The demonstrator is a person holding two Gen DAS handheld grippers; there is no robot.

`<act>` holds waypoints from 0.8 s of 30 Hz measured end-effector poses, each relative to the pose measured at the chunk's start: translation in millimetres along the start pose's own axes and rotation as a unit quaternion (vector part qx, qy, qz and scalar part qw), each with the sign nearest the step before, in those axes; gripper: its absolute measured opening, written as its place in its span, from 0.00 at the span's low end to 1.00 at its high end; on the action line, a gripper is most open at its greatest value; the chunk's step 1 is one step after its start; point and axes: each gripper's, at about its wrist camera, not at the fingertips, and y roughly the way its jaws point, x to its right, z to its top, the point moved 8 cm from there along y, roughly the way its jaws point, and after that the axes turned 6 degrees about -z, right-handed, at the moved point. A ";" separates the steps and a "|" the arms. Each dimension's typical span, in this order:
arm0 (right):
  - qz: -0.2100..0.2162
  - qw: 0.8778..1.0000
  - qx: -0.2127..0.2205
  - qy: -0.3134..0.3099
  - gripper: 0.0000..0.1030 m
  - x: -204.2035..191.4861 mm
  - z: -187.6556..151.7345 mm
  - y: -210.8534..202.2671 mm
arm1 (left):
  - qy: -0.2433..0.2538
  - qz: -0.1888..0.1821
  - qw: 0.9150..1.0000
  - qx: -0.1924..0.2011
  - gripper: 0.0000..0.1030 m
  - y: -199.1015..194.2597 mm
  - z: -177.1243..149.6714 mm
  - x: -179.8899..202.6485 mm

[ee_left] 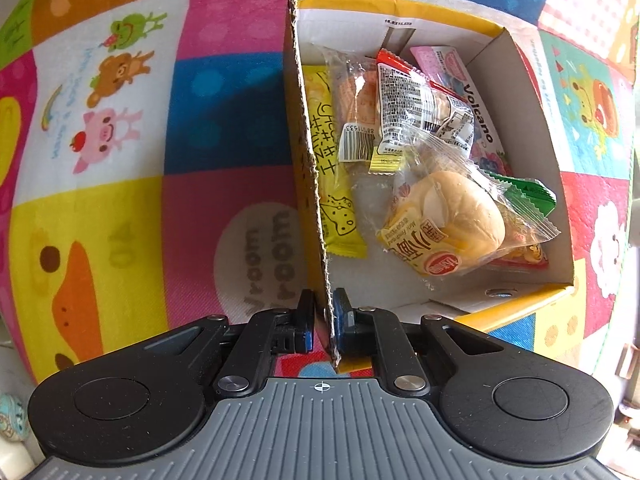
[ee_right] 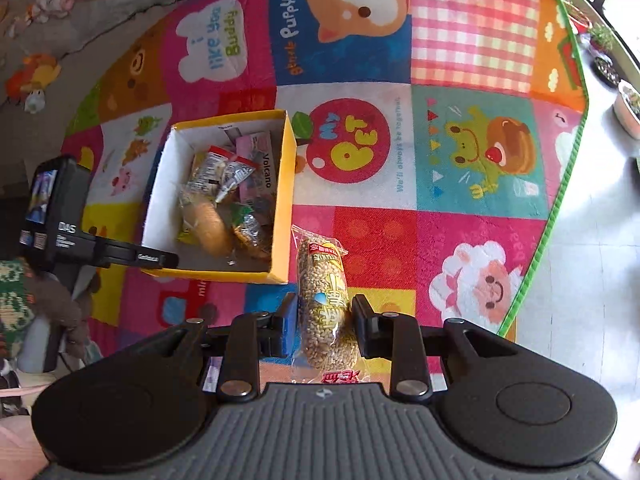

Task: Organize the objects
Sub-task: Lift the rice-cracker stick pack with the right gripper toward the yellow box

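A yellow cardboard box [ee_left: 532, 300] with white inner walls stands on the play mat and holds several wrapped snacks. Among them are a bun in clear wrap [ee_left: 452, 216], a yellow cheese bar [ee_left: 332, 184] and a pink "Volcano" pack [ee_left: 480, 112]. My left gripper [ee_left: 323, 316] points straight down and is shut on the box's near left wall [ee_left: 308, 152]. In the right wrist view the box [ee_right: 282, 200] lies ahead to the left. My right gripper [ee_right: 324, 322] hangs above the mat beside the box's right corner, shut on a puffed-grain bar [ee_right: 324, 292] in clear wrap.
The colourful patchwork play mat [ee_right: 460, 60] spreads all around the box. Its green edge [ee_right: 560, 208] meets a pale tiled floor [ee_right: 592, 260] on the right, where plant pots [ee_right: 628, 108] stand. A grey cloth with scattered small items [ee_right: 48, 20] lies at far left.
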 end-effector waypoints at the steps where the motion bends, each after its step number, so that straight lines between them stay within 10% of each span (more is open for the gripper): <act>1: 0.003 1.000 -0.002 0.013 0.27 -4.2 -3.9 -6.3 | 0.003 -0.002 1.000 0.000 0.12 0.5 0.1 -0.9; 24: -0.004 0.994 -0.016 0.112 0.27 -72.7 -83.8 -64.9 | 0.026 -0.035 0.999 0.008 0.15 -3.6 -1.6 -21.3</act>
